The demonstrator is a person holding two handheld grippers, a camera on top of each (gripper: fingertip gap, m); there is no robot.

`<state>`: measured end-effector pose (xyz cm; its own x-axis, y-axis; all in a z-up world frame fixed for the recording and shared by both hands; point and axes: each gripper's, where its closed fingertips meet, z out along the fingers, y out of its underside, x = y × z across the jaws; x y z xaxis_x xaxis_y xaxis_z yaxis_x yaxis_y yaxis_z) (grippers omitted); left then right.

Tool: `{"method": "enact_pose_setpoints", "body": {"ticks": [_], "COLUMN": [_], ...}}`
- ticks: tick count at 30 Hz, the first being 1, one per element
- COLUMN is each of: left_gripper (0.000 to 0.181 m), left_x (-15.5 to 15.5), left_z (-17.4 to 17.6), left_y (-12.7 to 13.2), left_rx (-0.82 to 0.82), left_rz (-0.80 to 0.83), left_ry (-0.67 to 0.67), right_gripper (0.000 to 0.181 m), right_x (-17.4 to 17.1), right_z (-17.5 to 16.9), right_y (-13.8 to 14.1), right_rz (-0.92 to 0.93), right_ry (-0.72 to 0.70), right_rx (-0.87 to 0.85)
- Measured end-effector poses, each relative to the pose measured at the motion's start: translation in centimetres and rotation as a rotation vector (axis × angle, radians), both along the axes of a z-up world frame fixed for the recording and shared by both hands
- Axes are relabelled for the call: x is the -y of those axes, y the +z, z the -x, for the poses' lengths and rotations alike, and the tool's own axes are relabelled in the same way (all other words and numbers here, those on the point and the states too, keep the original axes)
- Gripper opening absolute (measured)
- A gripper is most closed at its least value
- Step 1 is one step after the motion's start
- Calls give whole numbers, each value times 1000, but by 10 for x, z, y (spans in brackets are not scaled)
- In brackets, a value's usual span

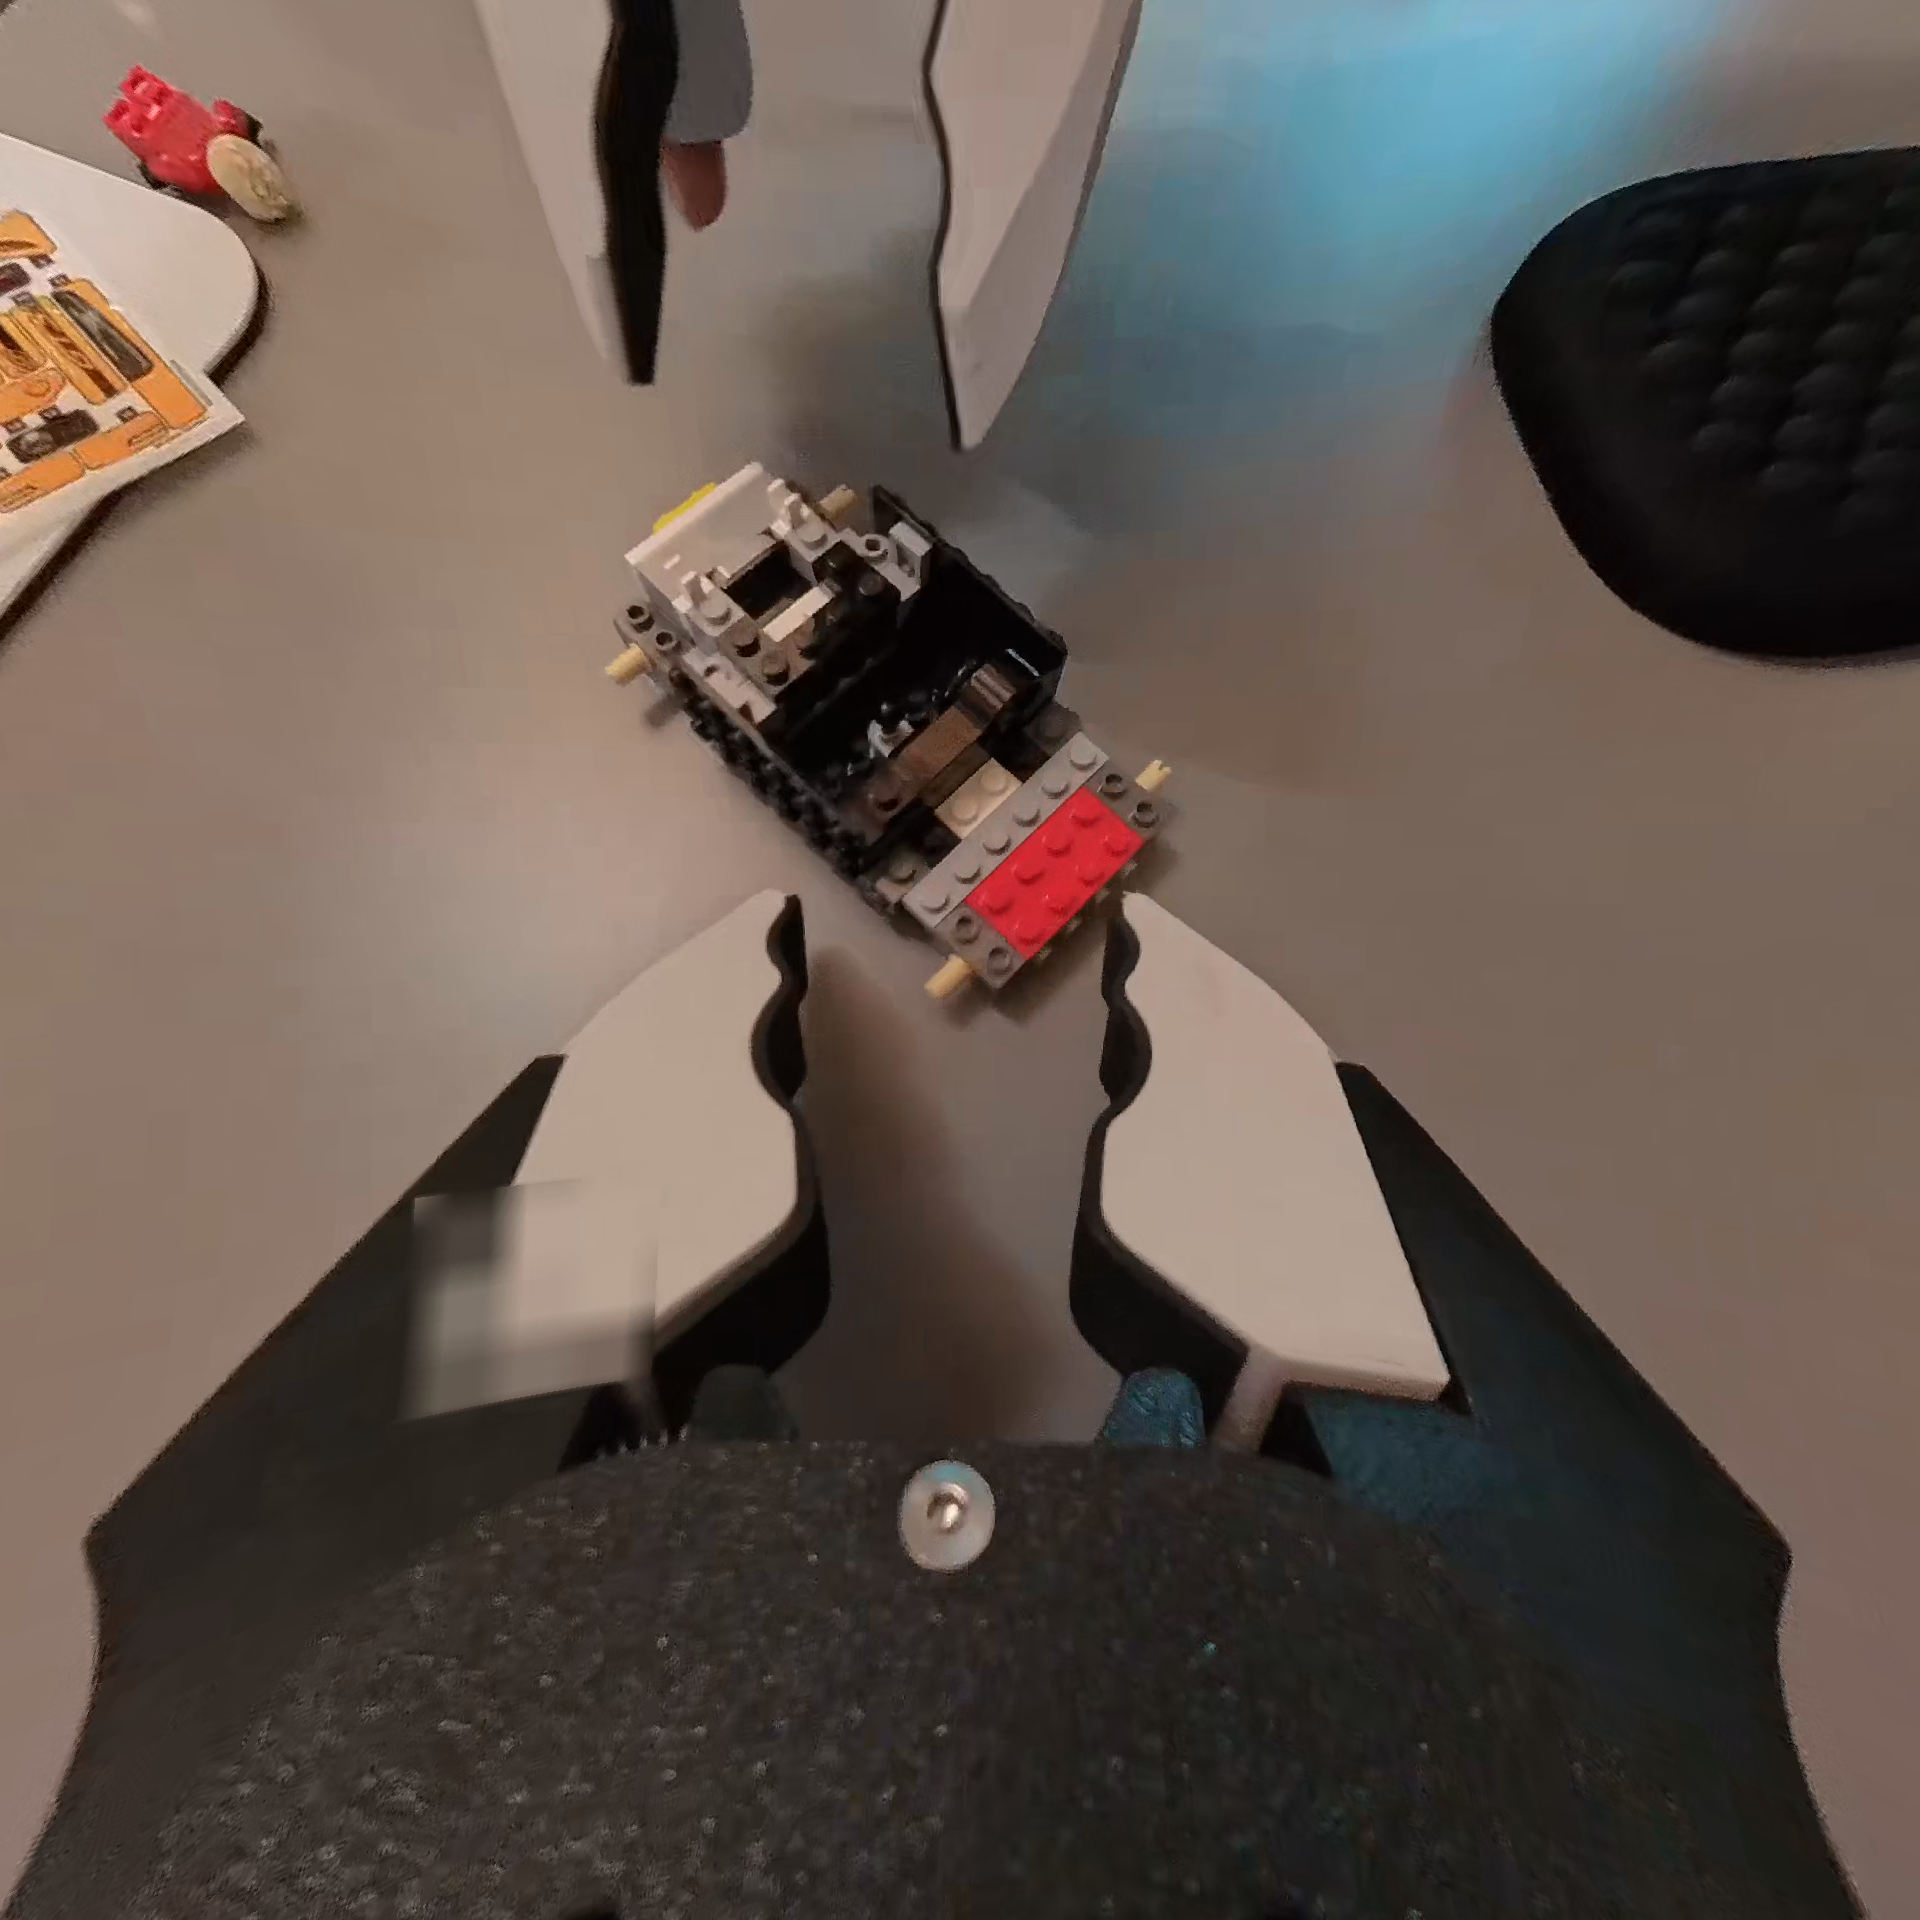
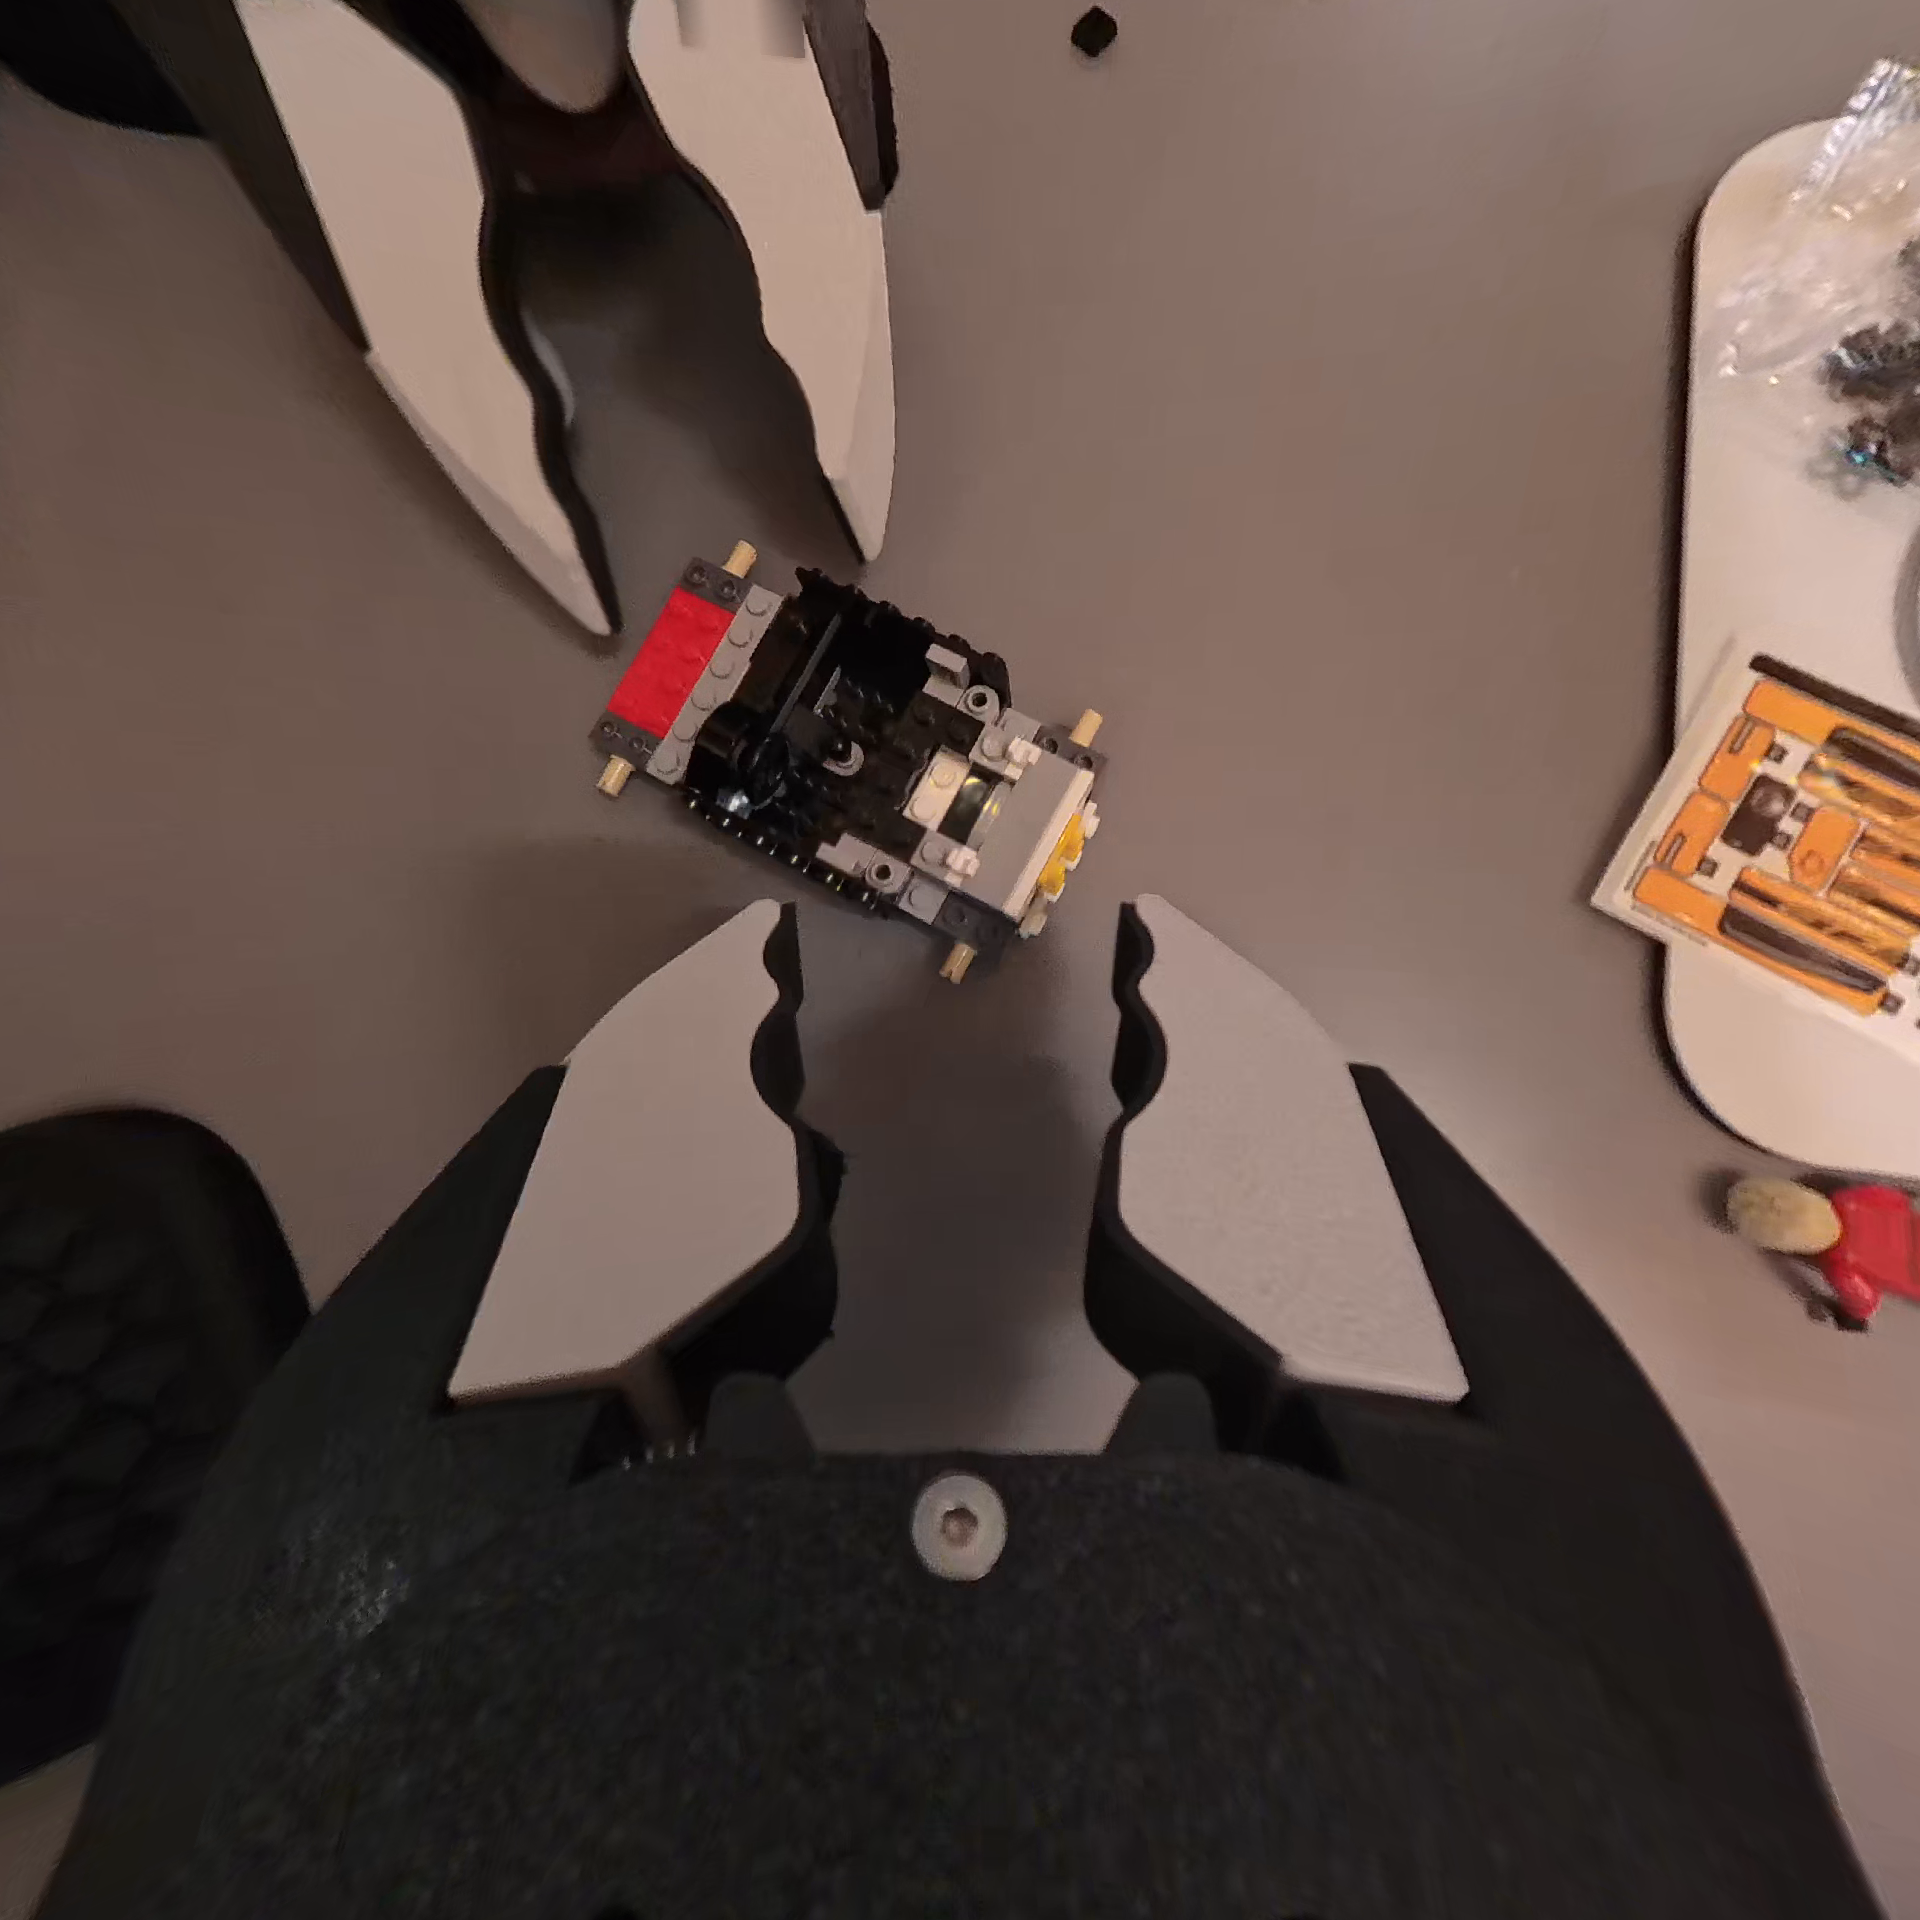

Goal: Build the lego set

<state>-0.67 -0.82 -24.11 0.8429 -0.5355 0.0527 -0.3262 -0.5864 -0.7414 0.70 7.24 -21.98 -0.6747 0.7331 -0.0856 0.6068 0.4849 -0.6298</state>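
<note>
A partly built lego car chassis (image 1: 883, 727) lies on the grey table, black and grey with a red plate (image 1: 1049, 868) at one end, a white block at the other and tan axle pins at the corners. It also shows in the right wrist view (image 2: 852, 774). My left gripper (image 1: 951, 914) is open and empty, its tips just short of the red end. My right gripper (image 2: 951, 914) is open and empty, its tips just short of the white and yellow end. Each gripper shows opposite in the other's view, the right (image 1: 800, 405) and the left (image 2: 738, 592).
A white tray (image 2: 1766, 582) holds an orange sticker sheet (image 2: 1787, 831) and a clear bag of small parts (image 2: 1849, 312). A small red lego piece with a tan wheel (image 2: 1829, 1236) lies beside the tray. A black textured pad (image 1: 1745, 416) lies on the table's other side. Some 9 cm of space lies between my two pairs of fingers.
</note>
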Motion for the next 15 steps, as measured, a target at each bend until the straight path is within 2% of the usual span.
{"method": "enact_pose_setpoints", "body": {"ticks": [4,7,8,9,11,15], "left_gripper": [53,48,47,46,41,42], "left_x": [-6,-7,-7,-8,-10,-13], "left_z": [-5,-3,-1,3,18,56], "left_y": [-9,-10,-11,-11,-11,-10], "left_rx": [-97,-100,-85,-73,-73,-77], "left_rz": [-7,-16,-16,-19,-25,-31], "left_ry": [20,-9,-20,-24,-12,84], "right_gripper": [55,48,37,31,30,29], "right_x": [10,10,9,10,8,32], "right_z": [3,4,2,-1,-6,-27], "right_y": [-7,-8,-7,-6,-7,-6], "right_rz": [-3,5,14,38,28,45], "right_ry": [31,-56,-96,-141,-249,-303], "right_rx": [-13,-47,-55,-59,-77,-95]}}
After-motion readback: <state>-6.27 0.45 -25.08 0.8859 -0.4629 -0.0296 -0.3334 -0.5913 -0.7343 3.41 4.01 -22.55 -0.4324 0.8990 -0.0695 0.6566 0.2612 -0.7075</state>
